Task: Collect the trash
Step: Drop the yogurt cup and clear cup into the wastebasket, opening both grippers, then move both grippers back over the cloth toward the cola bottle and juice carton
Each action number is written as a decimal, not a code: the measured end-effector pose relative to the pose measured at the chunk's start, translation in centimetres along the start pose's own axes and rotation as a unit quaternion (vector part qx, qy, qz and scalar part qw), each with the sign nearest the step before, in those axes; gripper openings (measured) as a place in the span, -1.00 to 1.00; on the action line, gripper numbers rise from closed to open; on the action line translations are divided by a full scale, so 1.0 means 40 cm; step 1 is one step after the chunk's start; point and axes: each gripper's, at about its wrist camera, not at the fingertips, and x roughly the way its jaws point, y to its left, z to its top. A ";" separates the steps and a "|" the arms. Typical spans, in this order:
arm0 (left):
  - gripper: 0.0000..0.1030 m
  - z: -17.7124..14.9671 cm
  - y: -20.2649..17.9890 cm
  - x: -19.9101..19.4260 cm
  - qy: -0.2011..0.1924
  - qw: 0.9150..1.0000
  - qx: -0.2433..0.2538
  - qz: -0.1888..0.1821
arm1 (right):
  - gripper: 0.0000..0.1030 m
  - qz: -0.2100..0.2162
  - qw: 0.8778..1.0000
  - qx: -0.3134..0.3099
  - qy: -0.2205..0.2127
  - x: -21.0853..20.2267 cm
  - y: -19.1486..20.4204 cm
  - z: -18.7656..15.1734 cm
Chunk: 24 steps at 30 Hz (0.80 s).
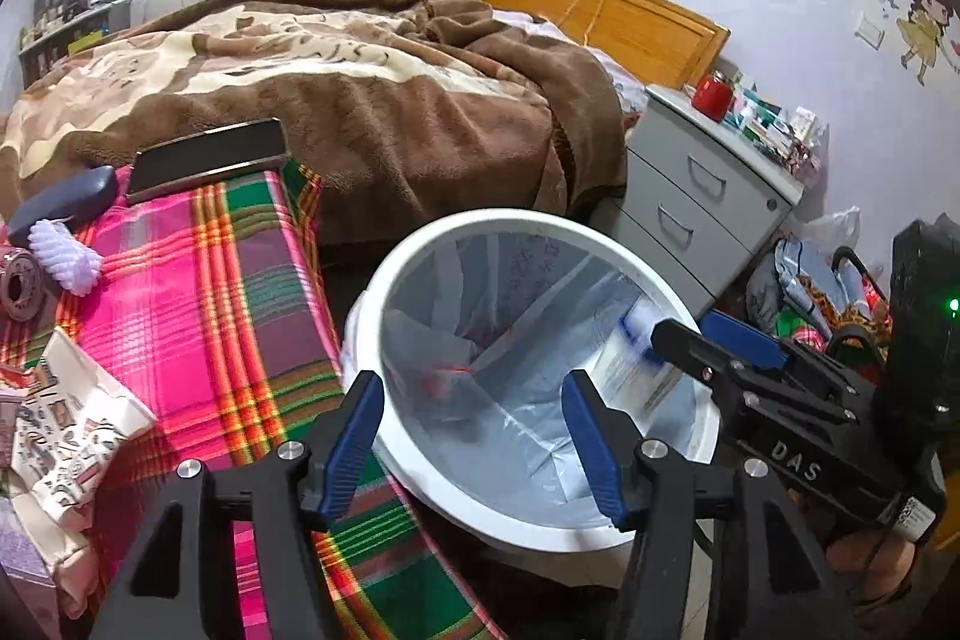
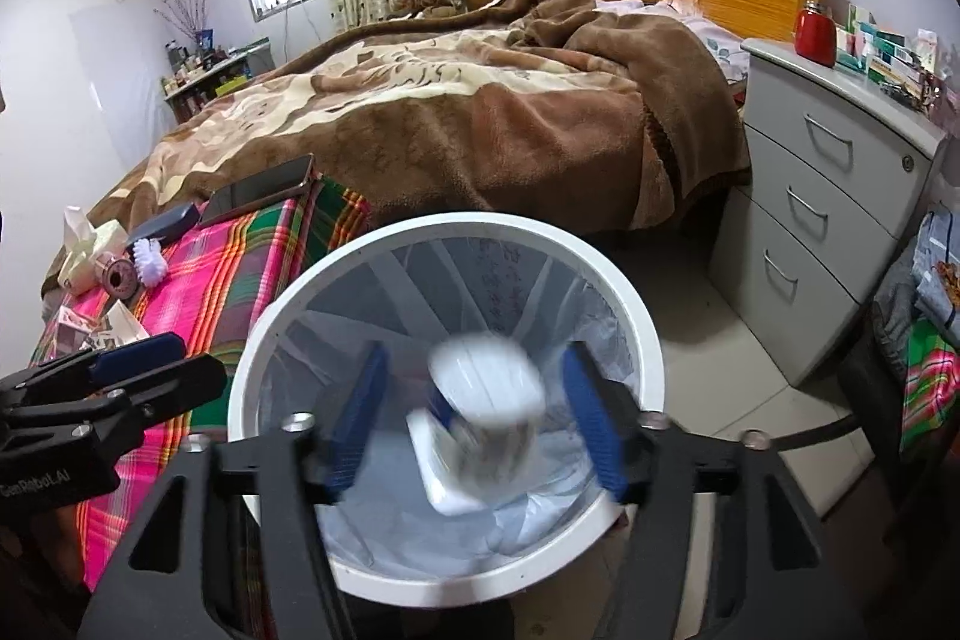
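Note:
A white trash bin (image 1: 606, 535) (image 2: 645, 340) with a clear liner stands on the floor beside a table with a pink plaid cloth (image 1: 198, 292) (image 2: 240, 250). My right gripper (image 2: 474, 418) is open above the bin; a blurred white and blue box (image 2: 480, 418) is in the air between its fingers, touching neither. The same box (image 1: 630, 358) shows inside the bin in the left wrist view, below my right gripper (image 1: 684, 334). My left gripper (image 1: 474, 436) is open and empty at the bin's near-left rim. Torn white packaging (image 1: 78, 430) lies on the cloth.
On the cloth lie a phone (image 1: 210, 157), a dark case (image 1: 66, 202), a white ribbed roller (image 1: 63, 256) and a tape roll (image 1: 18, 283). A bed with a brown blanket (image 2: 480, 118) stands behind. A grey drawer cabinet (image 2: 840, 220) stands at the right, clothes beside it.

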 end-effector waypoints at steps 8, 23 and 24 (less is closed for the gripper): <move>0.22 -0.011 0.017 -0.056 -0.013 1.000 -0.005 0.011 | 0.26 0.003 1.000 0.009 -0.007 -0.022 0.017 -0.001; 0.22 -0.095 0.100 -0.241 -0.058 0.996 -0.022 0.062 | 0.26 0.043 0.998 -0.013 -0.037 -0.091 0.144 -0.026; 0.22 -0.105 0.111 -0.254 -0.060 0.996 -0.024 0.068 | 0.26 0.048 0.998 -0.017 -0.039 -0.095 0.156 -0.029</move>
